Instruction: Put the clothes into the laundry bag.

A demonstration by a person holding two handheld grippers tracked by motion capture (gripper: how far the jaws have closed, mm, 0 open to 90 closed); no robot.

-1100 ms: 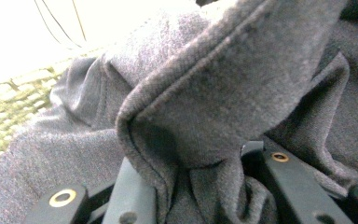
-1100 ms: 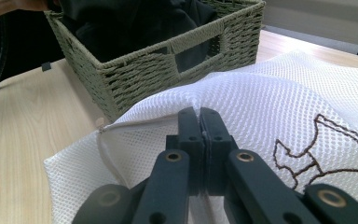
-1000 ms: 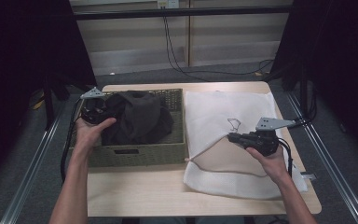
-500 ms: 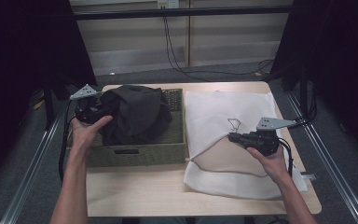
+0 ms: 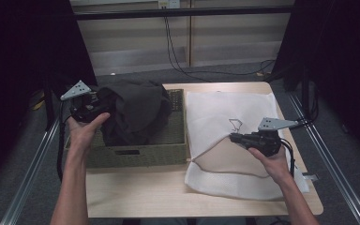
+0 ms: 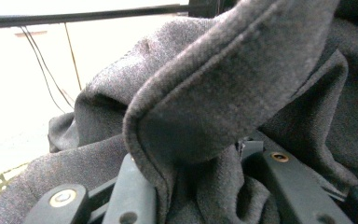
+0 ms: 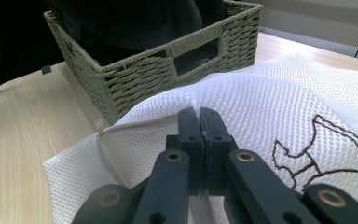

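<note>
A dark grey garment (image 5: 136,112) bulges up out of the green woven basket (image 5: 136,155) at the table's left. My left gripper (image 5: 96,108) is at the basket's left rim, shut on a thick fold of that garment (image 6: 223,107); in the left gripper view the cloth is bunched between the jaws (image 6: 196,186). A white mesh laundry bag (image 5: 225,112) with a dark embroidered outline lies on the table's right half. My right gripper (image 5: 233,138) is shut on a pinched-up ridge of the bag's mesh (image 7: 270,102) near its open edge, its jaws (image 7: 199,117) pressed together.
The wooden table (image 5: 136,192) has bare room in front of the basket. The basket (image 7: 168,70) stands just beyond the bag's raised edge. Metal rails run along both sides of the table; cables hang on the back wall.
My left gripper has risen and drifted left, drawing the dark garment higher out of the basket. The right gripper and the mesh bag have stayed put.
</note>
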